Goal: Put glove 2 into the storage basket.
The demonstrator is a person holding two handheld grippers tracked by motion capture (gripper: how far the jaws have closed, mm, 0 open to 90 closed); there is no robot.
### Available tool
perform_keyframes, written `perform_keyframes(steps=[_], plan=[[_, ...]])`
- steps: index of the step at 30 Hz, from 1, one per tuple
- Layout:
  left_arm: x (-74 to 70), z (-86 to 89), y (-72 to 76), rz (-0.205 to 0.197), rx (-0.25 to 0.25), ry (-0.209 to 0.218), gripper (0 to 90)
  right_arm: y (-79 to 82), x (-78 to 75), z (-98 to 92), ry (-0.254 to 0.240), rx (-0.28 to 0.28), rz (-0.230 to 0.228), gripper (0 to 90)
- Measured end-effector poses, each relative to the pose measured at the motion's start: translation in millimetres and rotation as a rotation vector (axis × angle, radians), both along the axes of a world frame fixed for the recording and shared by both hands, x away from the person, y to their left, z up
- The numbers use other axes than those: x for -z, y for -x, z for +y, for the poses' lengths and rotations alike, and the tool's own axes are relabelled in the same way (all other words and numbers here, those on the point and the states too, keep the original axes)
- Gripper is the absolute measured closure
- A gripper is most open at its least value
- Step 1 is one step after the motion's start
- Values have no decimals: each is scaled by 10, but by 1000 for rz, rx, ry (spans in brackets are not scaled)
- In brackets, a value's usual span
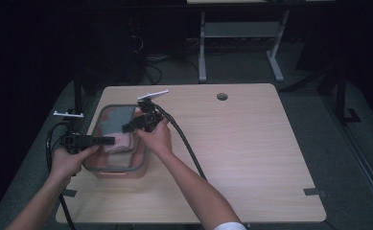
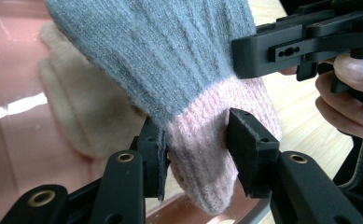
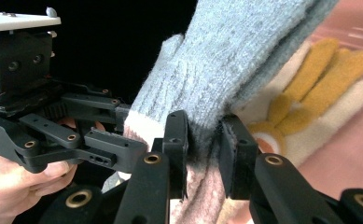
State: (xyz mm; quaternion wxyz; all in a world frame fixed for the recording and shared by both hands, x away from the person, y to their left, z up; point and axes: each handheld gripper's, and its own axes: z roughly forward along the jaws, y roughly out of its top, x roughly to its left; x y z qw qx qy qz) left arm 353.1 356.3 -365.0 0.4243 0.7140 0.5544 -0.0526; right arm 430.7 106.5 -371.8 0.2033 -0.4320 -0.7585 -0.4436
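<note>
High view: at about nine o'clock on the worktop (image 1: pixel 251 158) sits a pink bin (image 1: pixel 119 171) with a grey rim, and both hands work over it. The left gripper (image 2: pixel 195 154) comes in from the bin's nine o'clock side and pinches the pink cuff of a grey glove (image 2: pixel 170 56), its pads pressed into the knit on both sides. The right gripper (image 3: pixel 205 149) comes in from the three o'clock side and is clenched on the grey knit just above the cuff. The glove hangs stretched between the two grippers over the bin, above a cream glove with yellow fingers (image 3: pixel 319 93) lying on the bin's floor. To do this step well, I would keep both grips firm and level, lower the glove evenly so it lands flat beside or on top of the cream one, and let go only when the knit rests on the floor of the bin.
</note>
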Motion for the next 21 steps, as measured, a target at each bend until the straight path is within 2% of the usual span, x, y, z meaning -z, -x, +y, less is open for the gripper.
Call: perform_keyframes(steps=[1, 5, 8, 13, 14, 20, 21], plan=[[26, 8, -1, 6, -1, -16, 591, -5, 48, 22, 5, -5, 9, 737], [94, 13, -4, 21, -3, -32, 590, -11, 143, 56, 13, -7, 22, 737], [128, 19, -11, 32, -5, -37, 590, -16, 179, 72, 26, -11, 25, 734], [200, 29, -18, 51, -13, -72, 583, -15, 237, 123, 57, -20, 28, 718], [230, 22, -20, 61, -11, -99, 583, -8, 249, 143, 74, -24, 29, 710], [294, 0, -19, 74, -13, -139, 576, 14, 260, 174, 127, -25, 16, 679], [301, 1, -20, 73, -10, -157, 574, 12, 251, 158, 146, -25, 3, 662]])
